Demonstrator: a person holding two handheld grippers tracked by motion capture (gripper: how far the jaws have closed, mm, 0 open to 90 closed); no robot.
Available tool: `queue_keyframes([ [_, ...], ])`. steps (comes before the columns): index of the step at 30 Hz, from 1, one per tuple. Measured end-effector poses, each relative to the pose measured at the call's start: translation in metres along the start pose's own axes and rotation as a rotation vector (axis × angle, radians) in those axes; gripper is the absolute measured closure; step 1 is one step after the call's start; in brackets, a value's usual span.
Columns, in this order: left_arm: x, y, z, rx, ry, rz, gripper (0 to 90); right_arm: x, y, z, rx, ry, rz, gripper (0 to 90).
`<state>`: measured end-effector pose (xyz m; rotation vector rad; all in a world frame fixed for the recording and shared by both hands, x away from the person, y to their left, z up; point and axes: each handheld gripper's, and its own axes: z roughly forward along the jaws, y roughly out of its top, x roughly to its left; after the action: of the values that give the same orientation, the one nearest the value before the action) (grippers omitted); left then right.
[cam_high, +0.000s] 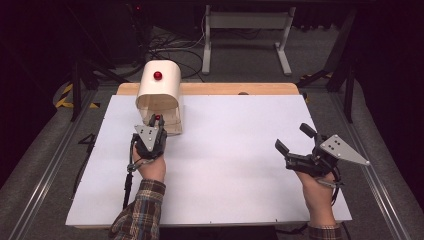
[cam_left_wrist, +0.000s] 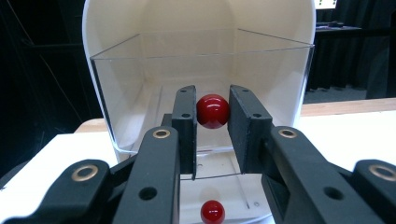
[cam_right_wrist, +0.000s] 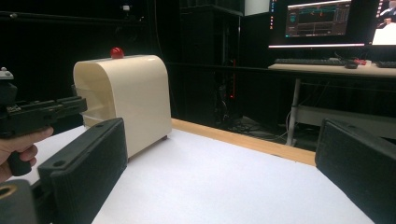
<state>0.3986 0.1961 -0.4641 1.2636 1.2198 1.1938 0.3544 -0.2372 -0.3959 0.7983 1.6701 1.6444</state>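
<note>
A cream round-topped box (cam_high: 159, 92) stands at the back left of the white table (cam_high: 230, 165), with a red knob (cam_high: 158, 75) on its top. Its open front holds a clear plastic compartment (cam_left_wrist: 140, 84) that bears a second red knob (cam_left_wrist: 213, 111). My left gripper (cam_left_wrist: 212, 122) reaches level into that front, and its two black pads sit against either side of this knob. A smaller red ball shape (cam_left_wrist: 212, 211) shows lower down, perhaps a reflection. My right gripper (cam_high: 292, 136) is held above the table's right side with its jaws wide apart and nothing between them.
A wooden strip (cam_high: 225, 89) runs along the table's far edge behind the box. Beyond it are a white metal frame (cam_high: 245, 30) and cables on the floor. The right gripper view shows the box (cam_right_wrist: 126, 98) from the side and a desk with a monitor (cam_right_wrist: 317, 18).
</note>
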Motion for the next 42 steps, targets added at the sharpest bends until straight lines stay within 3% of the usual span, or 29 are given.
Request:
queue_keyframes([
  [42,0.005,-0.001,-0.027,0.008,-0.046,-0.020,73.8,0.001,0.000,0.001,0.005,-0.002,0.002,3.0],
])
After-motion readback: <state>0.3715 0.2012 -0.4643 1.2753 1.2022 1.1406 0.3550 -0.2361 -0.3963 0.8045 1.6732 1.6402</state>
